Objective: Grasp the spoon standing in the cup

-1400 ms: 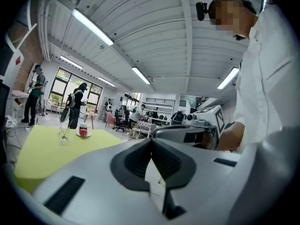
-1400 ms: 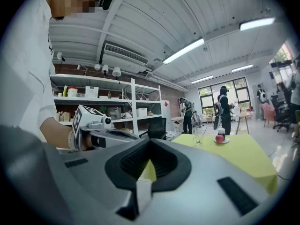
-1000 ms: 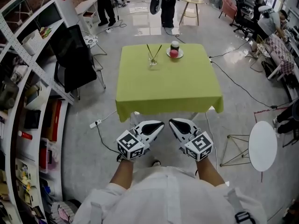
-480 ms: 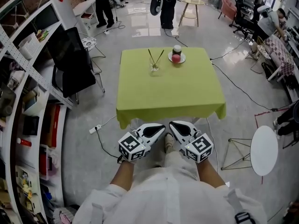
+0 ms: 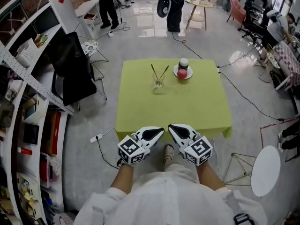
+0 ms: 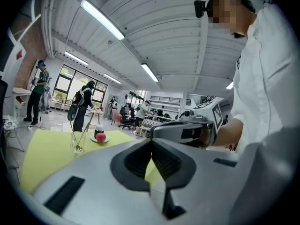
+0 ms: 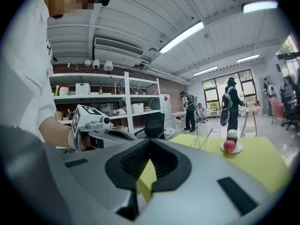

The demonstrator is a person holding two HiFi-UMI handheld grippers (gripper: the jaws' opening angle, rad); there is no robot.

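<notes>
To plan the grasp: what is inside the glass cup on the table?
Two thin handles stand in the glass cup, leaning apart in a V. Their lower ends, inside the glass, are too small to make out.

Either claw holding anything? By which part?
Nothing held. Left claw and right claw are both shut and empty, short of the glass cup.

I stand on a glossy grey floor [image 5: 140,41] before a green-clothed worktop [image 5: 187,111]. Metal shelves [image 5: 28,74] line my left, with a black chair [image 5: 70,62] beside them. A round white table [image 5: 265,164] stands to my right. Strip lights [image 6: 101,18] cross the ribbed ceiling, and windows [image 6: 68,85] fill the far end.
</notes>
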